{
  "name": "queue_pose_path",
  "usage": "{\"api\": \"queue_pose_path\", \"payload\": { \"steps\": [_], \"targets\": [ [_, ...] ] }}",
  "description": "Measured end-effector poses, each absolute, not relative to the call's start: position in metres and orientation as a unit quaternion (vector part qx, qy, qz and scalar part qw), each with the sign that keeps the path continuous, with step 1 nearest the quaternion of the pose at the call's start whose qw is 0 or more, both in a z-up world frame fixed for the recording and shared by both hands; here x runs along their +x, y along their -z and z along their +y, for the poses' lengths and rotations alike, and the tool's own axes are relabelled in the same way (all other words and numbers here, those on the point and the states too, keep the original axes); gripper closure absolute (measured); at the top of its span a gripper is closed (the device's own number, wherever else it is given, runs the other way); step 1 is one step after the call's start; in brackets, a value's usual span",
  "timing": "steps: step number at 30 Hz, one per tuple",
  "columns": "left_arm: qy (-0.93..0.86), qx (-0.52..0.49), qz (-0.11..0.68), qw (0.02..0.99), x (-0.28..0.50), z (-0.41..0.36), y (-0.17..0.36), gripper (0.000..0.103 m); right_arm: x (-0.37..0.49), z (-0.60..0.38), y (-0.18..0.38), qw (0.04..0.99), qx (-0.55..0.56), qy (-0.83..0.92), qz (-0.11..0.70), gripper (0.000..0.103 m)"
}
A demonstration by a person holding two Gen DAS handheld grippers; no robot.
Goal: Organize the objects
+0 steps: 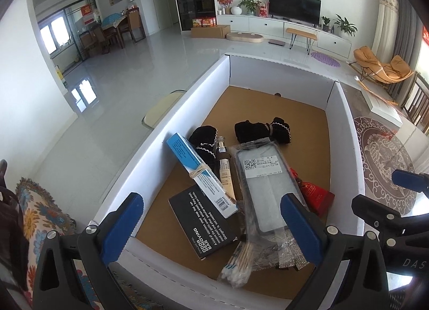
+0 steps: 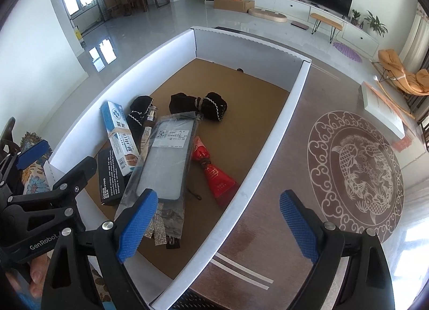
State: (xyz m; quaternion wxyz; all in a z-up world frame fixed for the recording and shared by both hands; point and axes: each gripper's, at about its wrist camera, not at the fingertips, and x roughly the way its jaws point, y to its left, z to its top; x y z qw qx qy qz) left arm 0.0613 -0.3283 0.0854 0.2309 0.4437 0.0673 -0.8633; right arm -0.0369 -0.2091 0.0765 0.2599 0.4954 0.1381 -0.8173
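Note:
A white cardboard box (image 1: pixel 187 100) (image 2: pixel 268 149) with a brown floor holds several items: a bagged phone case (image 1: pixel 264 189) (image 2: pixel 166 159), a blue-and-white carton (image 1: pixel 198 173) (image 2: pixel 119 135), a black box (image 1: pixel 201 224) (image 2: pixel 108 178), black cloth rolls (image 1: pixel 257 129) (image 2: pixel 198 106), a red pouch (image 1: pixel 316 194) (image 2: pixel 214 173), a small bottle (image 1: pixel 224 170) and a pack of cotton swabs (image 1: pixel 238 261). My left gripper (image 1: pixel 211 229) is open and empty above the box's near end. My right gripper (image 2: pixel 217 227) is open and empty, straddling the box's right wall.
The box sits on a brown table with a round fish pattern (image 2: pixel 356 173). A white book (image 2: pixel 380 109) lies at the table's far right. A flowered cushion (image 1: pixel 40 218) lies left of the box. Tiled floor and a TV unit (image 1: pixel 295 7) lie beyond.

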Motion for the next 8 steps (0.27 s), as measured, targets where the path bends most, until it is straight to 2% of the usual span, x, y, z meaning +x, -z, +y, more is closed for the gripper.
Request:
{"api": "queue_pose_path", "payload": {
  "steps": [8],
  "targets": [
    [0.867,0.431,0.071,0.24,0.0692,-0.3308,-0.0873,0.0,-0.0367,-0.2128,-0.0771,0.262,0.49,0.82,0.136,0.01]
  ]
}}
